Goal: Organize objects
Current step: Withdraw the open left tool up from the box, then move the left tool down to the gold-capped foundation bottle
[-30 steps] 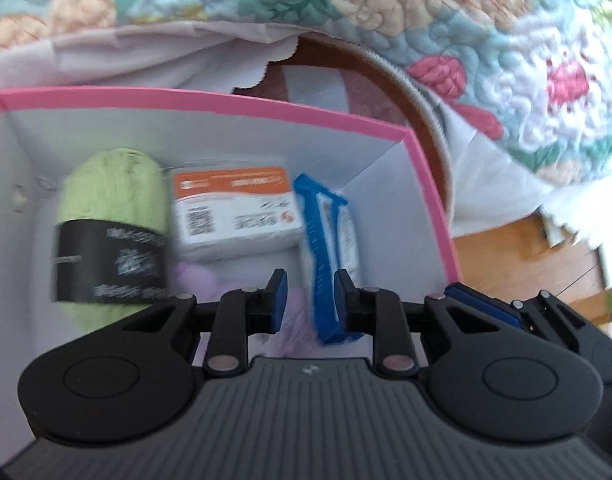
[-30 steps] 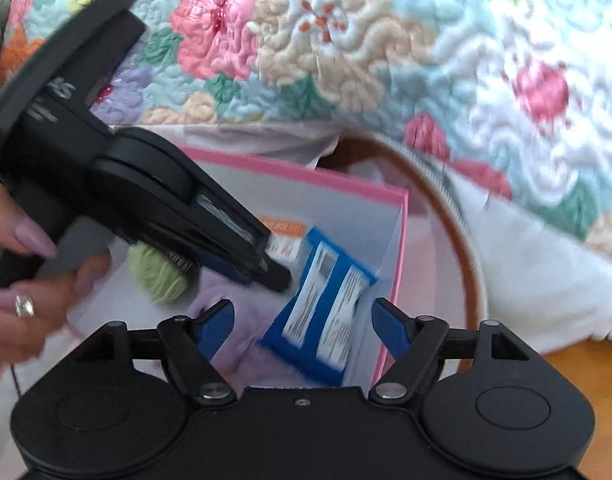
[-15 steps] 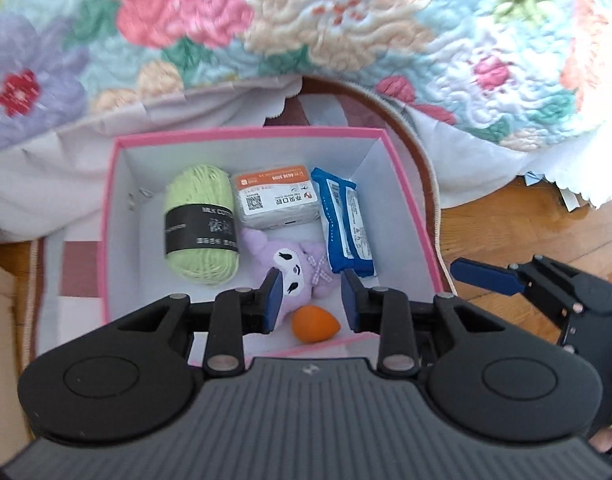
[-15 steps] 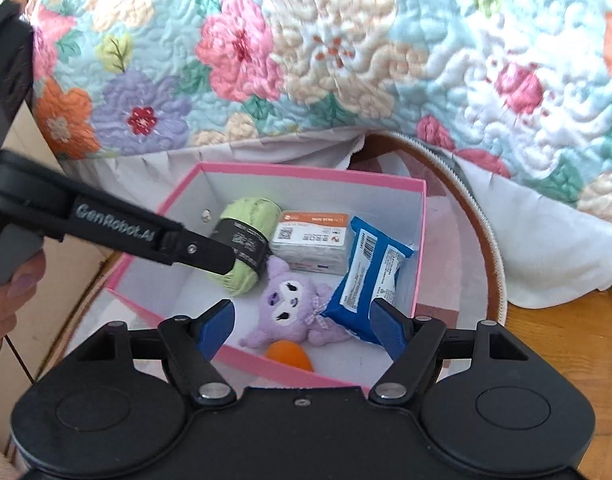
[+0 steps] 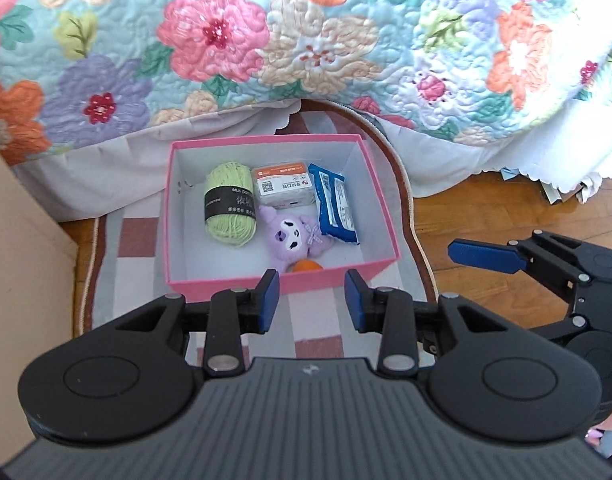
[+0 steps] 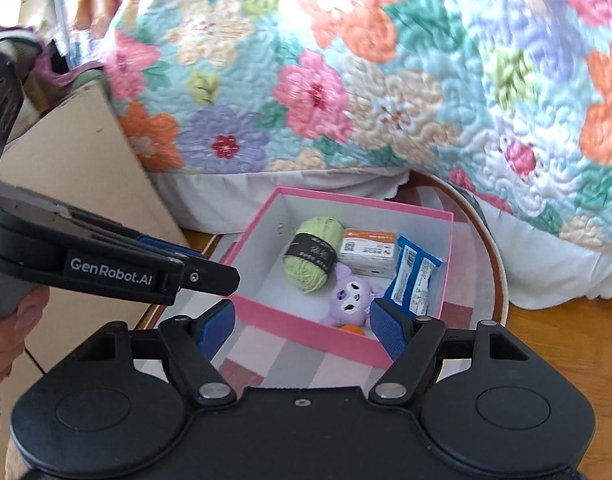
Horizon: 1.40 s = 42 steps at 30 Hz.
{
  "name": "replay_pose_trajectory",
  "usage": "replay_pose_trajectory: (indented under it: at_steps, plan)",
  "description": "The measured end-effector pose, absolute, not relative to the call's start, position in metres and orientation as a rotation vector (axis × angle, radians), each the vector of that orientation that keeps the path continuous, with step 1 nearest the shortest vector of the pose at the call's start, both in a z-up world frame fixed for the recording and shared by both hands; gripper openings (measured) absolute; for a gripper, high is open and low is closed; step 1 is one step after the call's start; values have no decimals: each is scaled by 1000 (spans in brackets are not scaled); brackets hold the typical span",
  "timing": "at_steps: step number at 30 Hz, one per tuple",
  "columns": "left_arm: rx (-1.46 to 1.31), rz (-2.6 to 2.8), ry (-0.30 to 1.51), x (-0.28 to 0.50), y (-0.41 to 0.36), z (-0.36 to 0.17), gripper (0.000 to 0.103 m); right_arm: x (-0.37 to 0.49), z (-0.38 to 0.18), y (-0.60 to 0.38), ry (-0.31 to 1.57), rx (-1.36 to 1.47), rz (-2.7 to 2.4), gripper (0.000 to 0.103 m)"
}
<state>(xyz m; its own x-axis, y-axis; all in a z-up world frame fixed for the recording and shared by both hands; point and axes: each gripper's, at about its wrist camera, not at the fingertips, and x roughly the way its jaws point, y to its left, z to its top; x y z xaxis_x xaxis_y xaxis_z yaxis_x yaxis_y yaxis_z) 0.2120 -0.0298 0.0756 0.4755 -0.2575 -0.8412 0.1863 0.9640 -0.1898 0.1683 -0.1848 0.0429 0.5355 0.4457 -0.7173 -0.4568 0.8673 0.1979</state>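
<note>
Pink box (image 5: 280, 280) with white inside, mid-frame on striped rug (image 5: 138, 264): green yarn ball (image 5: 229, 204), orange-white packet (image 5: 284, 184), blue snack pack (image 5: 335, 204), purple plush (image 5: 292, 236), orange ball (image 5: 308, 266). Left gripper (image 5: 312, 300) and right gripper (image 6: 302, 322) both spread apart, empty, low in frame near box's front wall

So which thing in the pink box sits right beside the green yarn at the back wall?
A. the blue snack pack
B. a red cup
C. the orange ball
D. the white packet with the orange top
D: the white packet lies directly next to the yarn, along the box back wall.
</note>
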Motion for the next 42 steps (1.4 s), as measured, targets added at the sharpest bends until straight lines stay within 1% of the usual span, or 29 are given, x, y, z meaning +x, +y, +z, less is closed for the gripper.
replay_pose_trajectory:
  at_steps: [3, 14, 22, 29, 32, 37, 39, 41, 42]
  plan:
    - [-60, -265, 1018, 190, -27, 86, 38, 150, 53, -184, 850, -46, 559, 78]
    - [-43, -254, 1007, 125, -18, 86, 39, 89, 66, -192, 884, -138, 605, 79]
    - [13, -268, 1019, 110, -35, 81, 41, 66, 50, -198, 940, -142, 617, 79]
    - [16, -302, 1072, 109, -49, 52, 42, 62, 22, -208, 957, -118, 627, 80]
    - [12, -308, 1108, 115, -58, 32, 48, 64, 5, -212, 950, -126, 630, 80]
    - [-4, -325, 1176, 132, -73, -7, 53, 69, -31, -223, 916, -131, 610, 80]
    - [-20, -353, 1189, 139, -78, -21, 62, 71, -45, -226, 887, -153, 593, 80]
    - [-39, -362, 1191, 146, -82, -36, 66, 73, -61, -228, 861, -180, 579, 81]
    - [-46, -364, 1191, 150, -83, -42, 66, 75, -67, -229, 849, -186, 576, 81]
